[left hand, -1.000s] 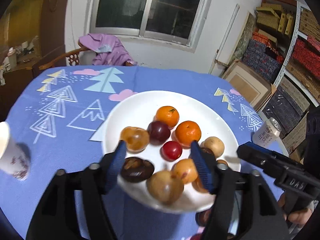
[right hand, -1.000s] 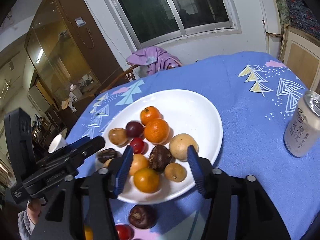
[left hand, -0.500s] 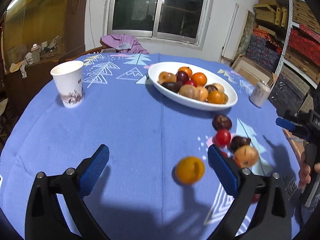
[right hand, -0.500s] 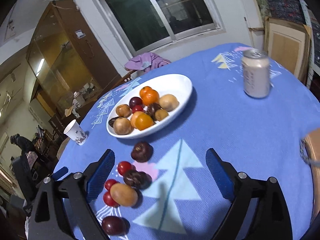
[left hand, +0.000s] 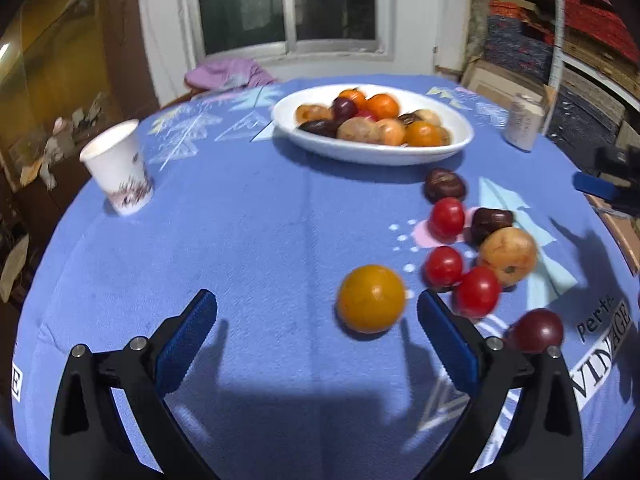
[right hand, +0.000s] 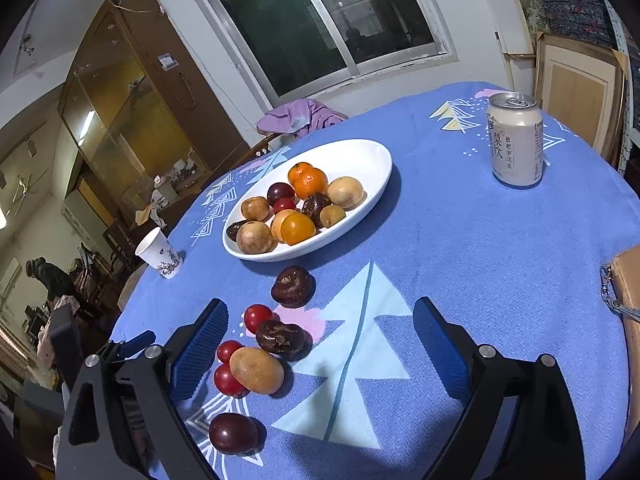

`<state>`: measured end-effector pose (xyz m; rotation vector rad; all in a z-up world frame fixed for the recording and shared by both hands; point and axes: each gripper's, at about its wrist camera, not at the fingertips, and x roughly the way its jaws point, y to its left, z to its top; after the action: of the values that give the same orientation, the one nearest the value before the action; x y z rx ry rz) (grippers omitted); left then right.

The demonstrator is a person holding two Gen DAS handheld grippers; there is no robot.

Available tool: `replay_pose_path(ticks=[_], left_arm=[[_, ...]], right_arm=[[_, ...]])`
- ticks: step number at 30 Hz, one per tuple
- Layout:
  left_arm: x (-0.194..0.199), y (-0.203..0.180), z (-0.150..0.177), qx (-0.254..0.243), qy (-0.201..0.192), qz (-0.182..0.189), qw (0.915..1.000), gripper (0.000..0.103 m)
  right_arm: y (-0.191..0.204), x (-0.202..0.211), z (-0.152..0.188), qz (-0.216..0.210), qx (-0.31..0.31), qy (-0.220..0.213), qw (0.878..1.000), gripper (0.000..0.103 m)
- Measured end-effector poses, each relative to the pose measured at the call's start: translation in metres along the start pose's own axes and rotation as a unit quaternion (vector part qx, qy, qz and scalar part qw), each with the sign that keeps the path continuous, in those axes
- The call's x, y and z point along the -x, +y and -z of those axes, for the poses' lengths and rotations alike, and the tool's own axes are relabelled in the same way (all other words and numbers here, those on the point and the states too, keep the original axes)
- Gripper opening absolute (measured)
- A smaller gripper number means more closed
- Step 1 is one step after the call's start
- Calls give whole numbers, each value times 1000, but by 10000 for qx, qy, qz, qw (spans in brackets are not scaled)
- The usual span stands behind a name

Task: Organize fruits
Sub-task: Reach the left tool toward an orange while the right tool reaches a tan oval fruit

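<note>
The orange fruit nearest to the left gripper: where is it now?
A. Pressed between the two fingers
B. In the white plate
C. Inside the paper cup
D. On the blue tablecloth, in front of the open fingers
D: the orange fruit lies on the blue tablecloth just ahead of the left gripper, whose blue fingers stand wide apart and do not touch it.

Both tongs [left hand: 316, 330] [right hand: 320, 344] drew back from plate [left hand: 372, 152], opening wide.
</note>
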<state>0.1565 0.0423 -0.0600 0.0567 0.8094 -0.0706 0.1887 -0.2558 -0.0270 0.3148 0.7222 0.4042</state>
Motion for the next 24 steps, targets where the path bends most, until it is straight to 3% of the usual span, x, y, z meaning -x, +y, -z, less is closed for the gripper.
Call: replay_pose_path(ticks=[3,6,8,12,18,24], left_arm=[[-8,21,0,463,170,377,9981,99],[-3,29,0,578,14,162,9982,99],[-1,28,-1,514,-64,41,9986,99],[-8,16,-1,228,165,243,9993,99],[-21,12,0,188,510,125,9984,99],[-20,8,-1,128,469,41,9988,99]], right_arm=[[3,-3,2,36,122,75,9999,95],[9,-8,5,-20,283,239,9993,95],[13,-17,10,-372,307,573,9972,95],[15,-38,21,-959,58,1269,9873,93],[13,-54,35,-1363,-329,1748,9746,73],[20,-52,40,-1421,-301,1681,9750,61]])
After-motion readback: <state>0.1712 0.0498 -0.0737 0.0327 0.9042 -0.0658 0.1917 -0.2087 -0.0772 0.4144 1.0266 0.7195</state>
